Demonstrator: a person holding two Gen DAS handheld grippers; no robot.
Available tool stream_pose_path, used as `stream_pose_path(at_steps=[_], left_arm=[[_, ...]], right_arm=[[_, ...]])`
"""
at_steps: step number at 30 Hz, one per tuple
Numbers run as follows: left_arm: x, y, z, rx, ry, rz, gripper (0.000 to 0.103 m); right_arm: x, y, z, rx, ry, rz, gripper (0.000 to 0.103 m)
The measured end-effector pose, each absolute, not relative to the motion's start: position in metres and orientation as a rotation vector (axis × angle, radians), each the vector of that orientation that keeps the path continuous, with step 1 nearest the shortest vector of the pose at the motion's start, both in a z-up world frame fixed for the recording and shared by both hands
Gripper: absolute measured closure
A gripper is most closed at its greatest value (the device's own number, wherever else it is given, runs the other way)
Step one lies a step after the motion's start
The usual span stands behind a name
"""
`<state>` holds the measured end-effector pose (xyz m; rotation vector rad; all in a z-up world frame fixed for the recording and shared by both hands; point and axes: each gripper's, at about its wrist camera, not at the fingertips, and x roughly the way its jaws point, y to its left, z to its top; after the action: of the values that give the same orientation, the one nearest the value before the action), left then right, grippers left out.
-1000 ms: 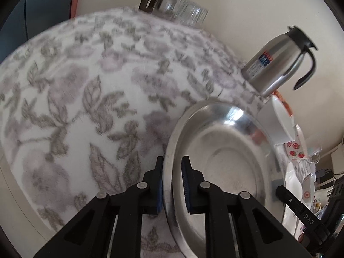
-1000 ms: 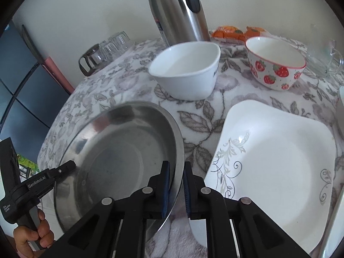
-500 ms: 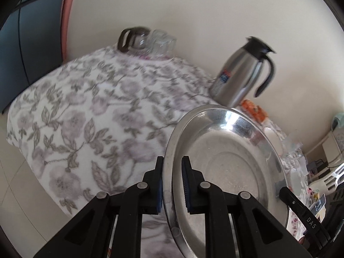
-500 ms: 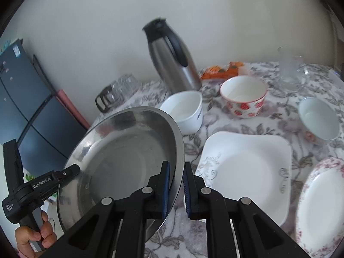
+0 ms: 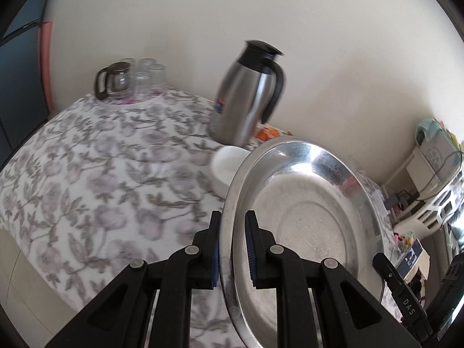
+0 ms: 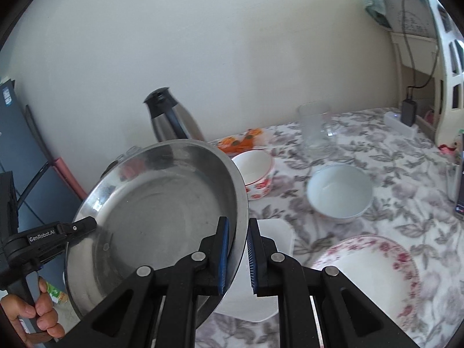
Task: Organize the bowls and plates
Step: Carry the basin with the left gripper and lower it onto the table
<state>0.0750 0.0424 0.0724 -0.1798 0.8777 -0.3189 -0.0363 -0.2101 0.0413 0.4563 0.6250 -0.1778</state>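
Left claw [image 5: 232, 249]: nearly closed, pads clamped on the near rim of the steel plate [image 5: 301, 220]; seen also at lower left of the right wrist view [image 6: 84, 226].
Right claw [image 6: 237, 256]: nearly closed, gripping the opposite rim of the same plate [image 6: 156, 211].
Steel plate: lifted off the counter [image 5: 101, 162], tilted, filling lower centre of both views.
Square white plate [image 6: 275, 240]: on the counter, mostly hidden behind the right claw.
Floral plate [image 6: 374, 272]: lower right.
White bowl [image 6: 339, 192]: right of centre.
Strawberry bowl [image 6: 255, 171]: just behind the steel plate's rim.
Thermos [image 5: 246, 95]: upright near the wall.
Glasses [image 5: 145, 78]: upper left, by the wall.
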Motion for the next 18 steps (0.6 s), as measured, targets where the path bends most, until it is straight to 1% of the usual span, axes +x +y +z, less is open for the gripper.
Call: stream_pose_path(at_steps=[10, 18], left_arm=[[0.083, -0.024, 0.05, -0.219, 0.966, -0.362, 0.087], [0.083, -0.038, -0.001, -0.24, 1.019, -0.314, 0.087]], right_arm=[[-0.054, -0.26, 0.024, 0.46, 0.669, -0.316, 0.089], [-0.042, -0.268, -0.001, 0.426, 0.755, -0.354, 0.089]])
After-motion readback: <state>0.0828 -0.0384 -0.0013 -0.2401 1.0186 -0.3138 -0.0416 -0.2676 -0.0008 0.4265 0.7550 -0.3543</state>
